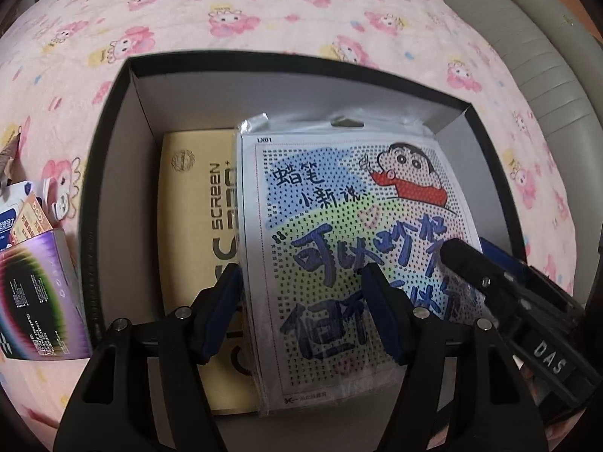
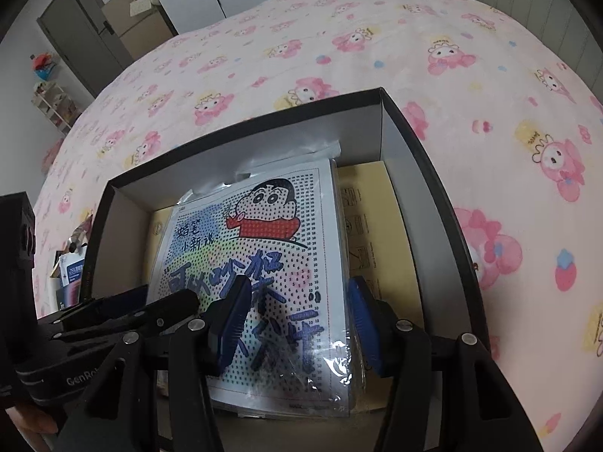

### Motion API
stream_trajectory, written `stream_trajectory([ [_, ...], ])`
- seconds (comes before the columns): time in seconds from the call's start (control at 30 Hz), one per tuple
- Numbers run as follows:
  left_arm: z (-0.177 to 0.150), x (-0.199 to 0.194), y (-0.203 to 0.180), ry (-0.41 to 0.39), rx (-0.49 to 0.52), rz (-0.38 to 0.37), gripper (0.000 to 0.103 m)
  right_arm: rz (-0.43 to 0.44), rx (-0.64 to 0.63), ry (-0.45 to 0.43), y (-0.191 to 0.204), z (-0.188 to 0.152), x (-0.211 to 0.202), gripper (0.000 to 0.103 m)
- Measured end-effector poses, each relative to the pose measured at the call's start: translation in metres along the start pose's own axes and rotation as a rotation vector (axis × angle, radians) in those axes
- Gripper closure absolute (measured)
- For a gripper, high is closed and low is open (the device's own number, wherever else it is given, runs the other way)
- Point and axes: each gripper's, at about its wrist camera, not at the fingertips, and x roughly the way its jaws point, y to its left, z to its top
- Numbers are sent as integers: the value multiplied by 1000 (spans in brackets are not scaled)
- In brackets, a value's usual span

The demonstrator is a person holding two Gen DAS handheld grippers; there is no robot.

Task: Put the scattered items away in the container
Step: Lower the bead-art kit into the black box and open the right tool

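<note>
A black box with a grey inside (image 1: 113, 173) (image 2: 426, 173) stands on the bed. In it lies a yellow screen-protector box (image 1: 188, 226) (image 2: 377, 226). On top of that lies a plastic-wrapped cartoon dot-art kit (image 1: 339, 226) (image 2: 264, 263). My left gripper (image 1: 301, 301) is open above the kit, its fingers either side of the kit's left part. My right gripper (image 2: 297, 320) is open over the kit's lower right part; it also shows in the left wrist view (image 1: 490, 282). Neither gripper holds anything.
Left of the box lie a purple iridescent package (image 1: 34, 293) and small blue and orange packets (image 1: 26, 211), also in the right wrist view (image 2: 71, 275). The pink cartoon-print bedspread (image 2: 377, 37) surrounds the box. A door and shelves stand far left.
</note>
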Motion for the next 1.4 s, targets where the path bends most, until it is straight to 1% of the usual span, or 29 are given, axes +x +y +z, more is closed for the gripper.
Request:
stream_trajectory([
  [0.1,-3,4,-7,22,41,43,38,1,12,26,-2,0,5,52],
  [0.17,-4,2,-7,18,46,58,38,-17,4,44,-1,-1,10,52],
  [0.23,-6,-4,-9,-5,59,88,39,-17,6,42,-1,-1,9,52],
  [0.33,-9,-17,-15,-50,99,140,39,-16,28,-2,-3,0,1,52],
  [0.4,-12,-25,-22,-75,137,163,38,-34,55,-14,-8,1,0,52],
  [0.47,-13,-26,-26,-65,167,145,38,-47,79,-6,-13,1,2,52],
  [0.53,-13,-22,-26,-35,179,131,38,-43,88,32,-15,0,9,52],
  [0.6,-13,-18,-23,-10,174,142,38,-52,81,64,-13,-1,14,52],
  [0.7,-16,-17,-13,7,155,141,38,-82,78,100,-11,-4,22,51],
  [0.77,-16,-19,-9,14,148,135,39,-86,76,101,-10,-4,21,51],
  [0.83,-17,-21,-6,19,152,124,40,-62,76,106,-9,-5,21,51],
  [0.9,-18,-25,-6,16,155,124,40,-19,78,132,-5,-5,24,50],
  [0.97,-19,-30,-5,4,161,122,40,37,72,159,0,-6,27,50],
  [1.13,-21,-39,-1,-6,165,125,40,163,20,198,18,-11,29,45],
  [1.2,-22,-40,1,-10,162,125,40,182,7,200,21,-12,26,45],
  [1.23,-22,-39,1,-12,158,123,40,167,2,188,21,-12,23,45],
  [1.3,-21,-39,1,-16,154,123,42,82,-1,133,17,-10,14,45],
  [1.37,-21,-39,0,-16,167,125,43,-50,0,68,11,-9,4,45],
  [1.4,-20,-39,-1,-15,174,126,44,-104,6,48,7,-9,1,45],
])
